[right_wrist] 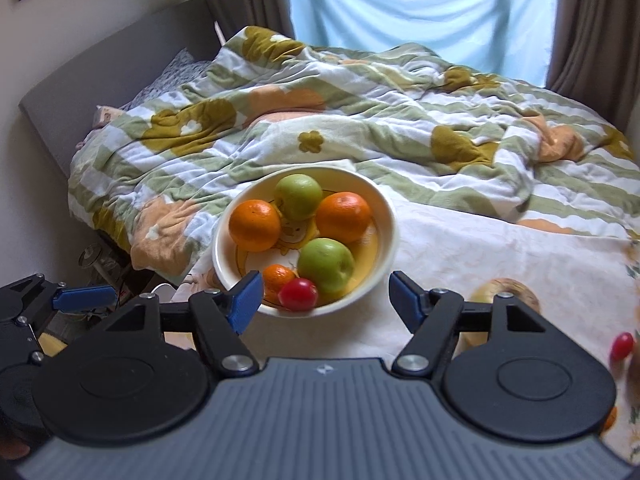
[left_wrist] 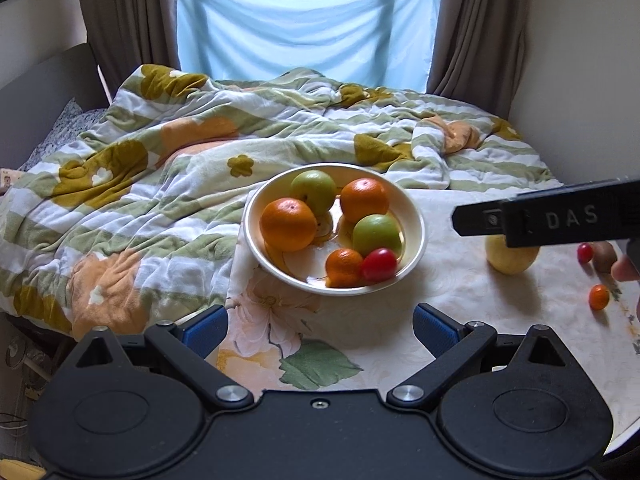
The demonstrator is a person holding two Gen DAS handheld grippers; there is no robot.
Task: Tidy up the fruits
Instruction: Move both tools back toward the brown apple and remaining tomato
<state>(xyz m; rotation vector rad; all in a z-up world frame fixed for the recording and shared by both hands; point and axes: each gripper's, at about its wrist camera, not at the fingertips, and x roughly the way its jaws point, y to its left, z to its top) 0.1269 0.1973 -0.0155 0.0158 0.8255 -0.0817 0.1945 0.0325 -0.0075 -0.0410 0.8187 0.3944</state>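
Note:
A cream bowl [left_wrist: 414, 216] [right_wrist: 340, 172] sits at the table's far edge holding two oranges [left_wrist: 287, 224], two green apples [left_wrist: 376, 234], a small mandarin [left_wrist: 343, 267] and a red tomato [left_wrist: 379, 265] [right_wrist: 298, 294]. My left gripper [left_wrist: 320, 320] hangs open just before the bowl, nothing between its blue pads. My right gripper [right_wrist: 326, 296] is open too, above the bowl's near rim and holding nothing; one of its black fingers [left_wrist: 480, 220] crosses the left wrist view. On the cloth to the right lie a yellow fruit [left_wrist: 512, 258] [right_wrist: 504, 292], a cherry tomato [left_wrist: 585, 253] [right_wrist: 622, 346] and a small mandarin [left_wrist: 599, 297].
A flowered tablecloth [left_wrist: 360, 320] covers the table. Behind it is a bed with a rumpled striped duvet [left_wrist: 160, 168], then curtains and a blue-covered window. A brown kiwi [left_wrist: 604, 256] and a fingertip of a hand [left_wrist: 624, 270] show at the right edge.

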